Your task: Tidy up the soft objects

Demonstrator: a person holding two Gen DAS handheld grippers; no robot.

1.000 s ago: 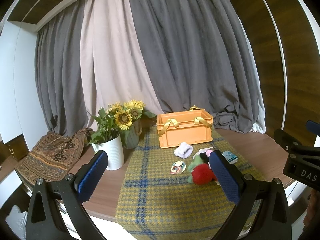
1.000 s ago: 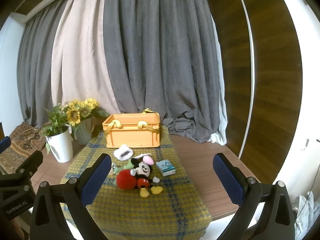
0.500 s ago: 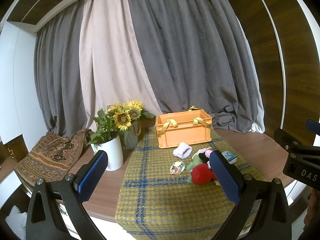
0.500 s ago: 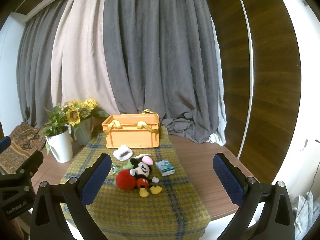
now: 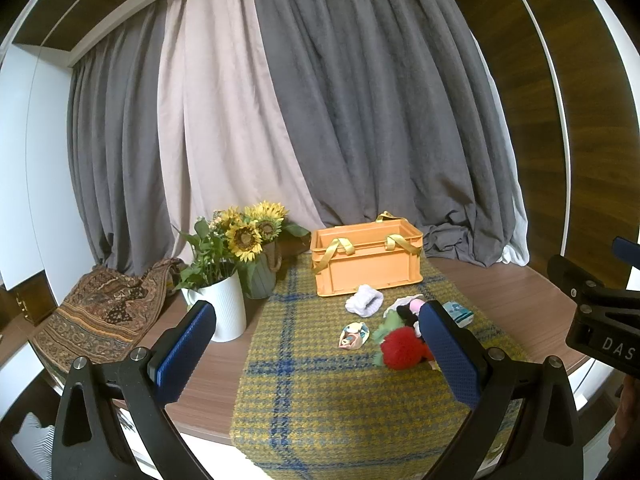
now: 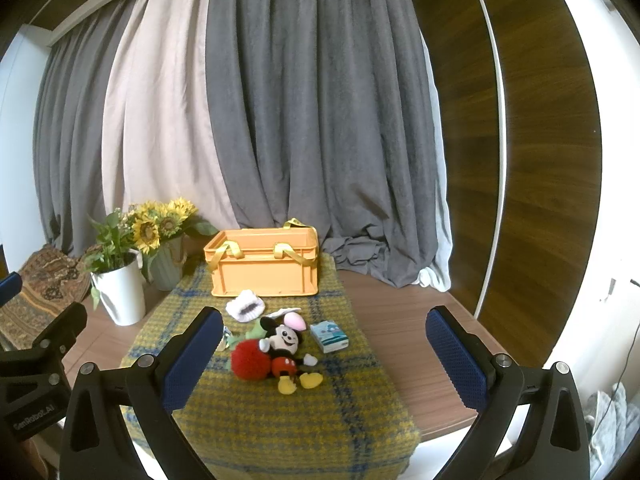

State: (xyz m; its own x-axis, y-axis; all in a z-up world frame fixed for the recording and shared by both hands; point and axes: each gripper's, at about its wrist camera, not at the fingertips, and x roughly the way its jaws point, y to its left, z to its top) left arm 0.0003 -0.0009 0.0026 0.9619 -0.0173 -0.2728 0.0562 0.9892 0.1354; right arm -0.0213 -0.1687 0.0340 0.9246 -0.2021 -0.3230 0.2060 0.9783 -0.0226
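Claws are held wide apart and empty: right claw, left claw. Just beyond, the mouse plush lies before the orange crate. Approach is judged underway; descent and closing around the plush are called for.

Crate at blanket's far end — toys before it, 2 vases left.

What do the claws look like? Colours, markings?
Both match: black plastic V-shaped frames with silver screws, fingers faced with blue dimpled pads. Left claw body reads "GenRoboZ.AI" in the right view; right claw shows "DAS" in white. No cables or sleeves visible.
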